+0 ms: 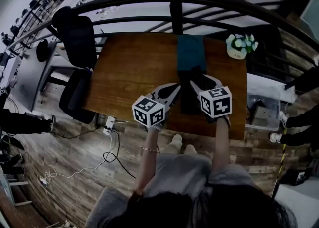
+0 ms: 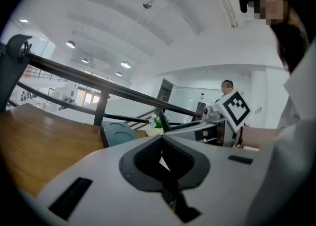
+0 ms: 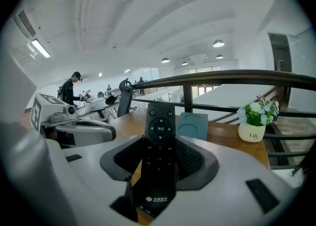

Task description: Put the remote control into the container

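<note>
Remote control (image 3: 159, 126) clamped in right gripper (image 3: 165, 153); left gripper (image 2: 161, 141) closed, empty.
Head view: remote indistinct, dark over the table (image 1: 129, 67); teal container (image 1: 191, 52) just beyond. Left gripper view: jaws meet. Right gripper view: remote between the jaws, logo "China Mobile"; flower pot (image 3: 252, 132) reads "Life".

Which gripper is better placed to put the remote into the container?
Right: the right gripper is shut on the remote control, with the teal container ahead; the left gripper is shut, empty.
</note>
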The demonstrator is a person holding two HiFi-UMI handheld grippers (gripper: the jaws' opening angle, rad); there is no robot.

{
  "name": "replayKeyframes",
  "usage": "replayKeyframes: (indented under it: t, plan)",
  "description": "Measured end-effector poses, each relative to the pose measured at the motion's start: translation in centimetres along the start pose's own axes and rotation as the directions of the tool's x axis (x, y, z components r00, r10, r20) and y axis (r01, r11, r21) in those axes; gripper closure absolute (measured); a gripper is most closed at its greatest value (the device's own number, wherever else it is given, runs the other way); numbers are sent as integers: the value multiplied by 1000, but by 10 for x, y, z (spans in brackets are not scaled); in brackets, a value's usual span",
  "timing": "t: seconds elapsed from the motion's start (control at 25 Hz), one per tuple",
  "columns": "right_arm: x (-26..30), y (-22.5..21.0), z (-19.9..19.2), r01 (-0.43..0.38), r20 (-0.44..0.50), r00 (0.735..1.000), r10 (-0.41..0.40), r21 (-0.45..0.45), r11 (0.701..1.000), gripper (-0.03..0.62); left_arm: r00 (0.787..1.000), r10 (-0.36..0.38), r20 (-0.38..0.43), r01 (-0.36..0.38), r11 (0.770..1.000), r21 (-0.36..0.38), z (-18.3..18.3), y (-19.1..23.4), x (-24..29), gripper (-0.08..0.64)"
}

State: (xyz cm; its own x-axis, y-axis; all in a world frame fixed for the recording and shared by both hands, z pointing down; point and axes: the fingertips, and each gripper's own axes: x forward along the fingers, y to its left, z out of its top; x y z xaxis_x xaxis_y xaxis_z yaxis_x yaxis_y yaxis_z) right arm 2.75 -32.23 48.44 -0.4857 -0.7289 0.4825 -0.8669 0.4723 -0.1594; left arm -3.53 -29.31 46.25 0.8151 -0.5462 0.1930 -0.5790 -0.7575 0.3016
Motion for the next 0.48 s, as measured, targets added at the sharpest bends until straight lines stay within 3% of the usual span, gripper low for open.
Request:
replayKeyframes:
  t: [0.48]
  plan:
    - [25, -8, -37, 106, -94, 991, -99, 70, 992, 387, 995, -84, -61, 81, 995, -52, -26, 25, 4, 557]
